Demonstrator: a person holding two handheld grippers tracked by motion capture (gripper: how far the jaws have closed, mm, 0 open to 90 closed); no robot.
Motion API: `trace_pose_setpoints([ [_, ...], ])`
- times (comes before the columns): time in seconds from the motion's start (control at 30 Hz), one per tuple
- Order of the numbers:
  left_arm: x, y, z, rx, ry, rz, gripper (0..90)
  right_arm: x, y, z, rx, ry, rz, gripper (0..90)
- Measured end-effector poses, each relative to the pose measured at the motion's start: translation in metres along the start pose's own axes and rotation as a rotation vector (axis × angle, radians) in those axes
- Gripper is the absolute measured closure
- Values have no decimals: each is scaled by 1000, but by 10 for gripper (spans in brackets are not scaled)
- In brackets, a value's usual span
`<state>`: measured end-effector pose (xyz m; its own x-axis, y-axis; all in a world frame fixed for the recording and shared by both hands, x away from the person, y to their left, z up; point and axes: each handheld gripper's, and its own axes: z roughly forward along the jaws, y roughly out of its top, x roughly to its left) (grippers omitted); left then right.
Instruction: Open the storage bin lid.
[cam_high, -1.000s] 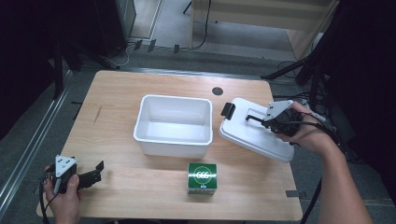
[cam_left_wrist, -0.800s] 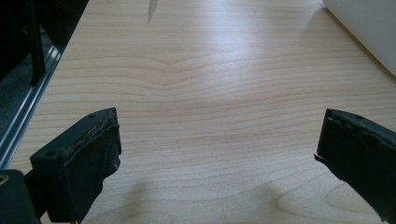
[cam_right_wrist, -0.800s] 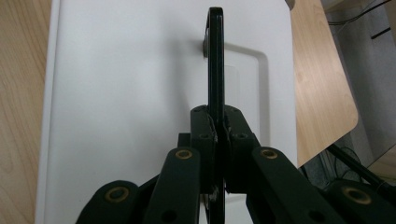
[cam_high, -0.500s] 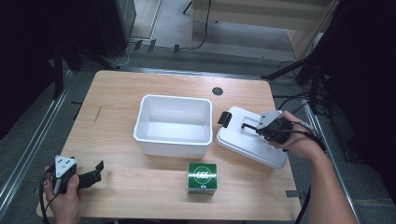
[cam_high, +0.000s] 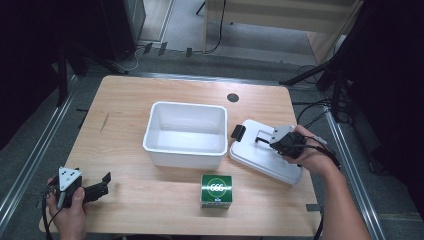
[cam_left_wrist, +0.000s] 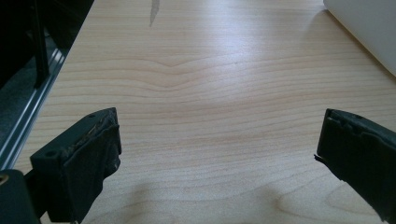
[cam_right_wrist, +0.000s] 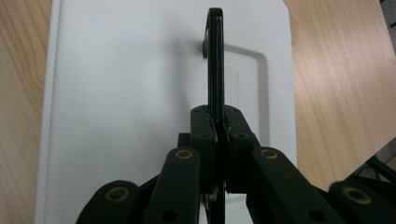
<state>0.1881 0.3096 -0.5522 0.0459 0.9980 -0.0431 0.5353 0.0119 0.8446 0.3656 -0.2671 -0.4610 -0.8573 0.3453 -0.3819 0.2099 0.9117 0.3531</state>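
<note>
While your right hand has been sinking, the white lid has come down with it: a second ago it was lifted and tilted off the right side of the bench, and now it lies on the wood just right of the open white bin, close to the bin's wall. That reads as a put-down beside the bin, not a closing of it, so the bin stays open for loading. The green box sits untouched in front of the bin, a likely next pick. Your right tool is still clenched on the lid's black handle, so the release is yet to come. Your left tool rests released, jaws wide, at the bench's near left corner.
</note>
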Motion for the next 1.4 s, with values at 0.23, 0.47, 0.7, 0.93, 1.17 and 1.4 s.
trace_pose_setpoints([
  [0.23, 0, 0, 0, -1, 1, 1, 2, 6, -1, 10, -2, -11, 1, 853],
  [0.47, 0, 0, 0, -4, 1, -1, 2, 10, -2, 13, -10, -25, 8, 850],
  [0.7, 0, 0, 0, -3, 0, -2, 2, 16, -1, 14, 18, 26, 13, 619],
  [0.93, 1, 0, 0, -4, 0, -10, 2, 21, 2, 8, 42, 74, 51, 331],
  [1.17, 1, 0, 0, -3, 1, -9, 2, 26, 9, -9, 14, 84, 66, 188],
  [1.4, 1, 0, 0, -5, 2, -10, 2, 33, 21, -24, -7, 109, 54, 97],
])
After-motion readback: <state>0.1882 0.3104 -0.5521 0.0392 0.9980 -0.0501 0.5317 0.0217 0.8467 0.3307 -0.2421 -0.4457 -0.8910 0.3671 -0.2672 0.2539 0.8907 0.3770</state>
